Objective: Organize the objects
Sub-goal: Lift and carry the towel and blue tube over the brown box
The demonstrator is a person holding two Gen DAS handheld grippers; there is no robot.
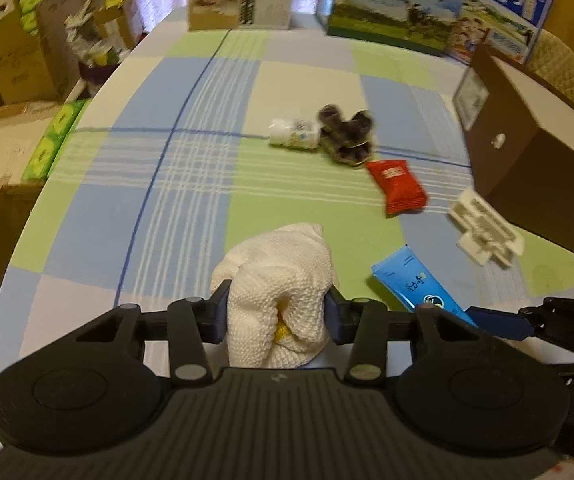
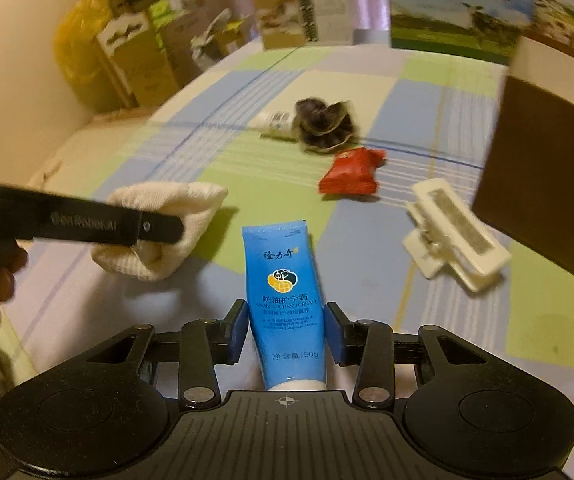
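Left gripper (image 1: 277, 308) pinching the white cloth (image 1: 277, 276) at 6 o'clock of the checked tablecloth (image 1: 135, 216); right gripper (image 2: 285, 332) straddling the blue hand-cream tube (image 2: 285, 300), pads (image 2: 238, 330) close alongside — contact not confirmable, so grip state cannot be told. Risk of slip: smooth tube, soft cloth bulging past the jaws. Risk of collision — red packet (image 2: 351, 174) at 12 o'clock, white clip (image 2: 453, 232) and brown box (image 2: 547, 184) at 2 o'clock.
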